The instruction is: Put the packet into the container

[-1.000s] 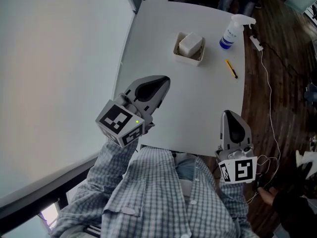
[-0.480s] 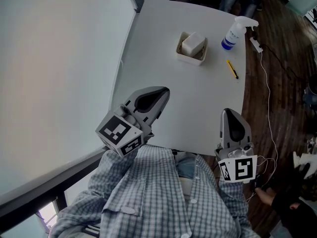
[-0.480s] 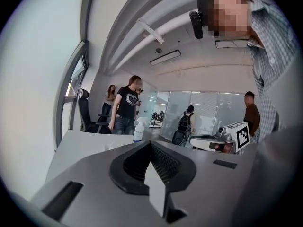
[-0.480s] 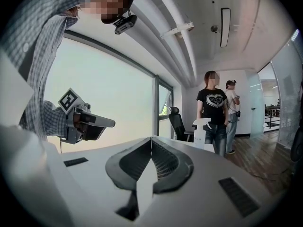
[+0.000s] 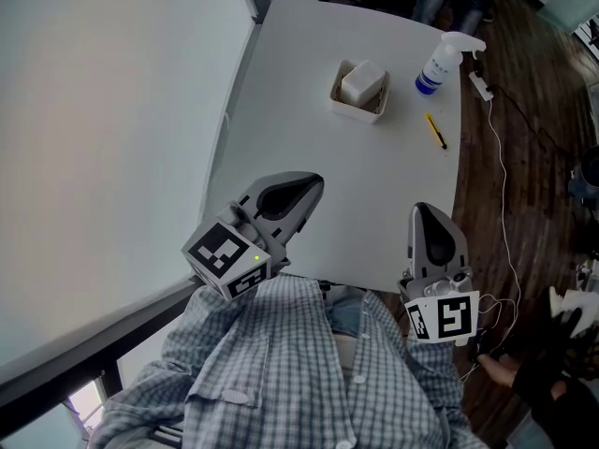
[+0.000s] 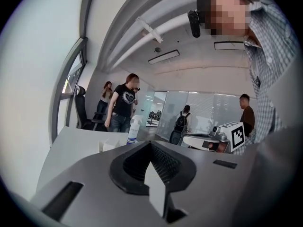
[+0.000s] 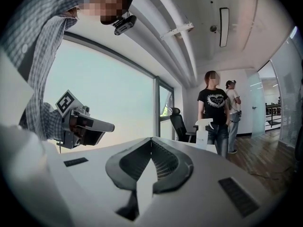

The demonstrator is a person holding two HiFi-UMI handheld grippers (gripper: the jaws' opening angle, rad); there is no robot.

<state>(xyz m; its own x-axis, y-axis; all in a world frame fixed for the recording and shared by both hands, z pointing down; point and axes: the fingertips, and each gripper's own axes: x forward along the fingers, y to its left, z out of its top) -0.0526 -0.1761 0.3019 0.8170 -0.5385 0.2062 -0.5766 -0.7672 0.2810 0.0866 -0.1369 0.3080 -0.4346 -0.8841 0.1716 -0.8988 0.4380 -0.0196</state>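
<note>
The left gripper point(image 5: 301, 193) is held over the near left part of the white table point(image 5: 374, 204), its jaws closed on each other with nothing between them, as is seen plainly in the left gripper view. Farther off, toward the far end of the table, a small square container point(image 5: 355, 110) is set down, and the white packet point(image 5: 363, 82) is seen lying inside it — well apart from both grippers. To the right of the container, near the far right edge, a spray bottle point(image 5: 436, 62) with a blue base is stood upright, and a yellow pencil point(image 5: 437, 130) is laid flat on the table just nearer than the bottle. The right gripper point(image 5: 432, 223) is held at the near right edge of the table, pointed toward the far end; its jaws too are pressed shut and empty. Farther right, a thin white cable point(image 5: 506, 204) is trailed across the dark wooden floor point(image 5: 543, 185).
</note>
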